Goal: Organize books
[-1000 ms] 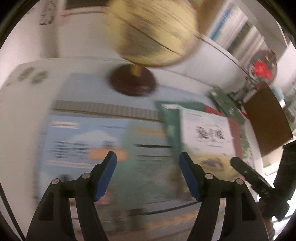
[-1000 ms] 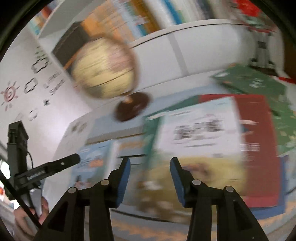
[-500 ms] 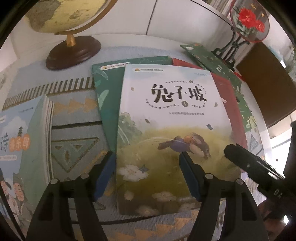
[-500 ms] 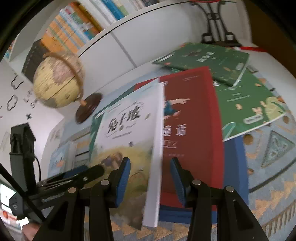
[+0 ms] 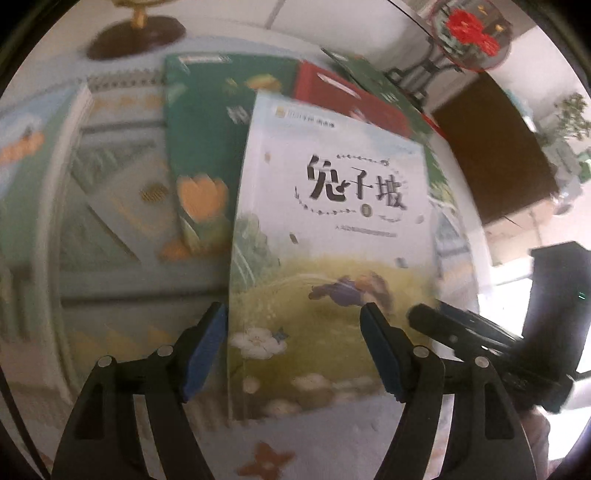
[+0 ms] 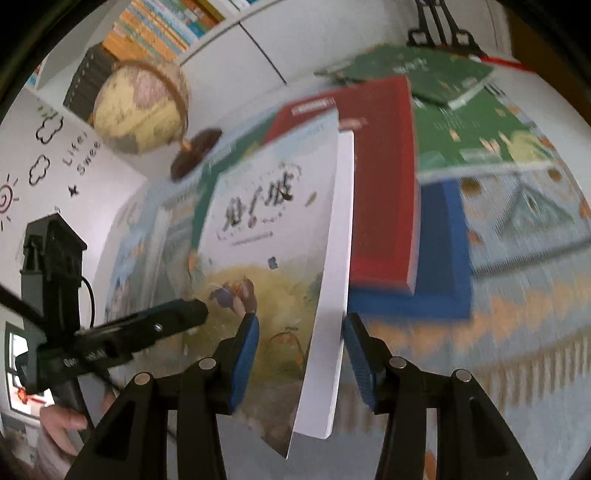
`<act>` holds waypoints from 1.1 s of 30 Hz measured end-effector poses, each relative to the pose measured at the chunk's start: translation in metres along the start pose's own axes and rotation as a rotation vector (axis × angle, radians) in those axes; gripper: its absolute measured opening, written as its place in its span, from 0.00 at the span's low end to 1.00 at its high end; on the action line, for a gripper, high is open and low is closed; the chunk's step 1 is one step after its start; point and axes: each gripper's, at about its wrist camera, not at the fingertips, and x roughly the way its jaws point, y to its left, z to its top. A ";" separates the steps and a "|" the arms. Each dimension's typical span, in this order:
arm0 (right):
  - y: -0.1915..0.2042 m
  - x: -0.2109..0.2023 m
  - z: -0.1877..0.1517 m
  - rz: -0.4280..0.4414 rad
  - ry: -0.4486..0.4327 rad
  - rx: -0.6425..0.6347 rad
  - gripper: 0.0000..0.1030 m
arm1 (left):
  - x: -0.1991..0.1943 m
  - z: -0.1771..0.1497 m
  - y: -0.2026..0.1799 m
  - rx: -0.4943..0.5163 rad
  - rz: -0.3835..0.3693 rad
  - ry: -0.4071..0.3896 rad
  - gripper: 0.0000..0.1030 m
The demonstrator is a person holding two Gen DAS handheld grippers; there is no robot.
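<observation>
A white picture book with a meadow cover [image 5: 332, 236] is lifted and tilted above the other books. Its near edge lies between the open jaws of my left gripper [image 5: 293, 349]. In the right wrist view the same book [image 6: 269, 258] stands on edge, its page block between the open jaws of my right gripper [image 6: 301, 350]. I cannot tell whether either gripper touches it. Below lie a green book [image 5: 207, 147], a red book [image 6: 380, 184] on a blue book [image 6: 443, 258], and more green books [image 6: 461, 110].
A globe [image 6: 140, 107] on a dark wooden base [image 5: 136, 37] stands at the back left. A light blue book [image 5: 33, 166] lies at the left. A red flower ornament on a black stand [image 5: 469, 29] is at the back right. A patterned cloth [image 6: 517, 332] covers the table.
The white book has risen off the stack and tilted up on edge, sliding nearer to both grippers. Both grippers stay open.
</observation>
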 end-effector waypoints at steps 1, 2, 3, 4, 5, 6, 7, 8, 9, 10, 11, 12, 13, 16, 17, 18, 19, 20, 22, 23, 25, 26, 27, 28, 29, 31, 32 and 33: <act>-0.005 -0.003 -0.008 -0.004 0.022 0.000 0.46 | 0.001 -0.002 -0.001 0.002 -0.019 0.006 0.69; -0.009 -0.004 -0.012 -0.004 0.034 0.000 0.46 | 0.000 -0.004 -0.002 0.008 -0.018 -0.008 0.69; -0.013 -0.005 -0.014 -0.002 0.040 0.001 0.46 | 0.000 -0.003 -0.001 0.010 -0.019 -0.013 0.69; -0.018 -0.005 -0.016 0.002 0.044 0.006 0.45 | 0.000 -0.002 0.000 0.009 -0.026 -0.015 0.69; -0.023 -0.005 -0.017 0.013 0.040 0.014 0.45 | 0.000 0.000 0.001 0.005 -0.031 -0.021 0.69; -0.026 -0.006 -0.016 0.033 0.024 0.021 0.45 | 0.000 0.002 0.002 0.001 -0.038 -0.023 0.69; -0.028 -0.006 -0.016 0.034 0.009 0.023 0.45 | 0.001 0.005 0.002 0.006 -0.048 -0.027 0.69; -0.029 -0.005 -0.014 0.038 -0.003 0.019 0.45 | 0.002 0.008 0.002 0.014 -0.046 -0.031 0.69; -0.029 -0.004 -0.012 0.046 -0.015 0.013 0.45 | 0.003 0.009 0.002 0.021 -0.040 -0.032 0.69; -0.029 -0.003 -0.010 0.049 -0.023 0.008 0.45 | 0.004 0.011 0.001 0.029 -0.035 -0.037 0.69; -0.029 -0.002 -0.007 0.059 -0.036 0.002 0.45 | 0.004 0.012 0.001 0.033 -0.032 -0.040 0.69; -0.030 0.000 -0.006 0.069 -0.048 -0.002 0.49 | 0.005 0.012 -0.001 0.036 -0.034 -0.041 0.69; -0.030 0.001 -0.006 0.096 -0.067 0.002 0.56 | 0.006 0.012 -0.003 0.041 -0.035 -0.043 0.68; -0.032 0.002 -0.008 0.137 -0.093 0.008 0.56 | 0.008 0.010 -0.010 0.065 -0.004 -0.054 0.68; -0.033 0.002 -0.010 0.145 -0.108 0.004 0.56 | 0.008 0.009 -0.010 0.065 -0.012 -0.049 0.68; -0.034 0.001 -0.011 0.151 -0.115 0.005 0.57 | 0.008 0.009 -0.011 0.061 -0.006 -0.056 0.68; -0.036 0.000 -0.013 0.162 -0.118 0.015 0.58 | 0.009 0.009 -0.011 0.059 0.000 -0.059 0.68; -0.037 0.000 -0.013 0.169 -0.119 0.024 0.58 | 0.009 0.008 -0.012 0.060 0.003 -0.061 0.68; -0.039 -0.001 -0.013 0.184 -0.114 0.045 0.58 | 0.009 0.007 -0.011 0.054 0.005 -0.067 0.68; -0.040 0.000 -0.012 0.192 -0.107 0.055 0.58 | 0.009 0.007 -0.012 0.053 0.010 -0.070 0.68; -0.043 0.000 -0.008 0.207 -0.091 0.074 0.54 | 0.009 0.005 -0.015 0.073 0.055 -0.079 0.67; -0.043 -0.002 -0.009 0.209 -0.090 0.075 0.51 | 0.009 0.005 -0.017 0.082 0.079 -0.081 0.65; -0.042 -0.008 -0.009 0.220 -0.106 0.062 0.45 | 0.010 0.004 -0.018 0.090 0.092 -0.081 0.65; -0.040 -0.014 -0.011 0.230 -0.123 0.036 0.34 | 0.010 0.004 -0.019 0.095 0.095 -0.083 0.65; -0.038 -0.019 -0.012 0.247 -0.129 0.011 0.31 | 0.011 0.004 -0.019 0.093 0.093 -0.084 0.64; -0.035 -0.016 -0.013 0.272 -0.089 -0.017 0.13 | 0.010 0.004 -0.018 0.093 0.100 -0.083 0.63; -0.035 -0.009 -0.014 0.275 -0.057 -0.021 0.11 | 0.010 0.004 -0.019 0.092 0.105 -0.081 0.59; -0.034 -0.003 -0.015 0.270 -0.043 -0.021 0.11 | 0.006 0.004 -0.017 0.084 0.094 -0.083 0.56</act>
